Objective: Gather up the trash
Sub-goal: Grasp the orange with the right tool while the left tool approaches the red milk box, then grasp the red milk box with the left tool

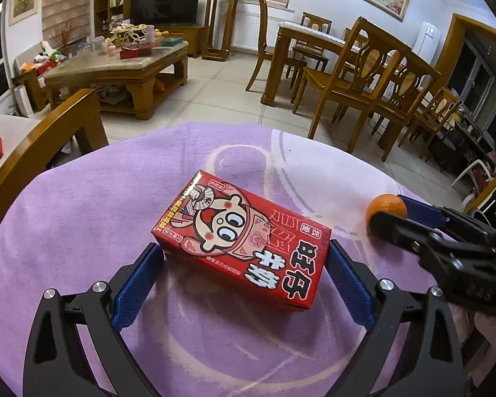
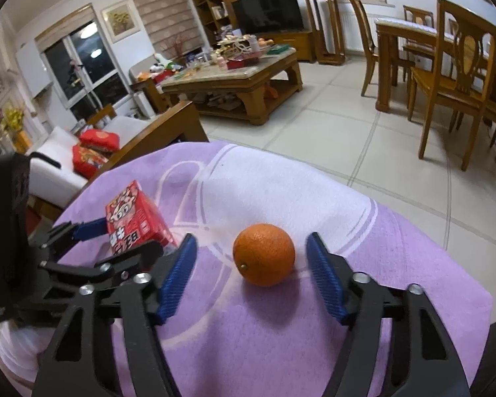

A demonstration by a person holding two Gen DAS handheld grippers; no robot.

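Left gripper [image 1: 246, 271] has its 2 blue pads either side of the red carton [image 1: 241, 243], at the carton's near end; pads look at or just off the side walls, can't confirm squeeze, so I'd call it not yet gripped. Carton lies flat on the purple cloth [image 1: 82, 231], long axis running diagonally away from the left gripper, near end between the fingers. Right gripper [image 2: 251, 278] is partly open, nothing held; the orange [image 2: 264, 254] sits on the cloth between its fingers with clear gaps both sides, slightly nearer the right pad. Orange is to the right of the carton and well apart from it. Each hand has its own target: left on carton, right on orange. No bin visible in either view.
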